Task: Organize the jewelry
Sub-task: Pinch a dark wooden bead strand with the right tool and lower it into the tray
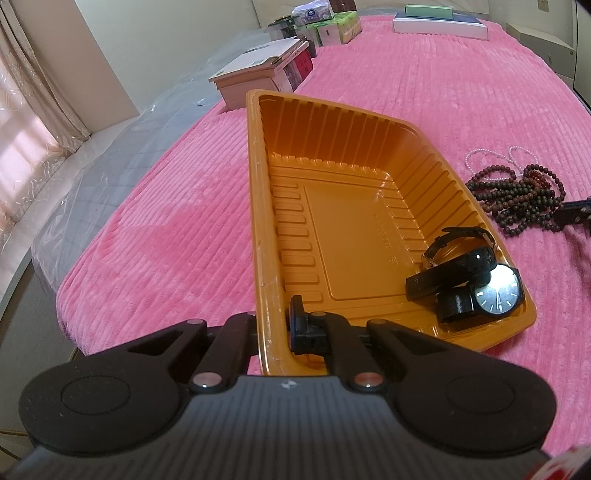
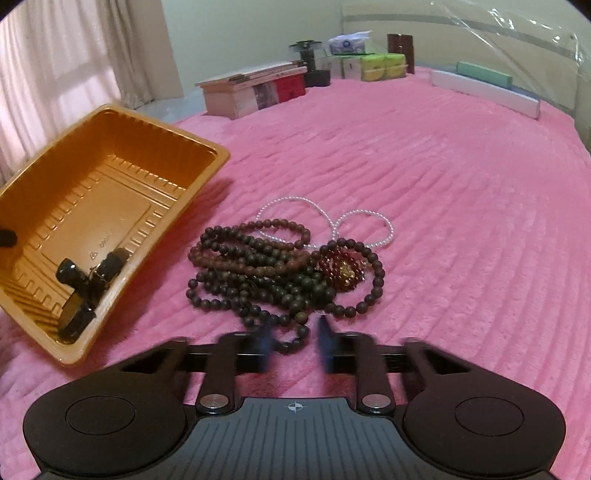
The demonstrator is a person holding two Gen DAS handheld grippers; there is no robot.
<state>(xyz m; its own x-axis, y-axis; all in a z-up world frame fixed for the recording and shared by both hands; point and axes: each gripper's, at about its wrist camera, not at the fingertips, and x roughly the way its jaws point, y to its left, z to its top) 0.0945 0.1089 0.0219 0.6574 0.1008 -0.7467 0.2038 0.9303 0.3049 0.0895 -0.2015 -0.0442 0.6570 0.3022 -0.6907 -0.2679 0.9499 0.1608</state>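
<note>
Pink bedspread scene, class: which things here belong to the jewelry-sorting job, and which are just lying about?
Belong to the job:
orange tray
black watches
dark bead strands
pearl strand
left gripper
right gripper

Just lying about:
wooden box
tissue packs
white flat box

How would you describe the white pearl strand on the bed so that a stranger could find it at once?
Start at the pink bedspread and find the orange tray. Beside it lies a heap of dark wooden beads. The pearl strand peeks out along the heap's far edge: it is the only white one, with much smaller beads, lying in thin loops.
</note>
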